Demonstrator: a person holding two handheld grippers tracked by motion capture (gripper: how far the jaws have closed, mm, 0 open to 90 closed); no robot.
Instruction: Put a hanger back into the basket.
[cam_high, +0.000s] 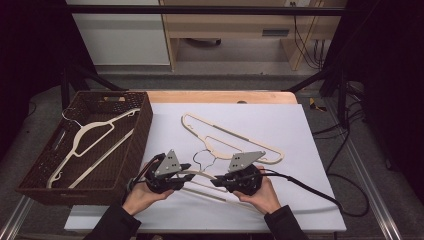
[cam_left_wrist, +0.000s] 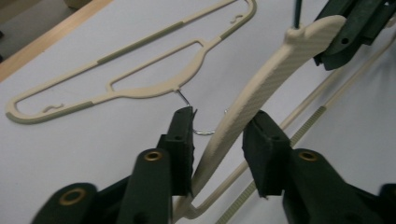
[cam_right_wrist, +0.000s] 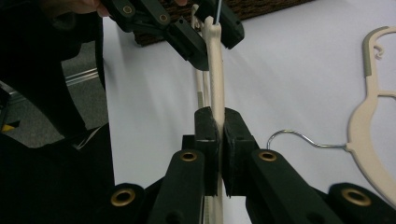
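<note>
While my right gripper (cam_right_wrist: 218, 135) clamps one shoulder of the cream plastic hanger (cam_right_wrist: 215, 88) lying near the front of the white table sheet (cam_high: 280, 125), my left gripper (cam_left_wrist: 219, 140) straddles the other shoulder, pads not yet pressing; I'd close squarely before lifting. The left gripper view reveals that gap; the high view shows the brown wicker basket (cam_high: 142, 130) beyond, left.

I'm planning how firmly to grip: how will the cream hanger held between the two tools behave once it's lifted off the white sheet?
The held hanger is probably stiff: its arm runs between both tools without sagging. It looks thin and open-framed, so likely light. Its ribbed surface should resist slipping, and the right tool is clamped on the edge. The wire hook could snag the other hanger lying nearby.
</note>
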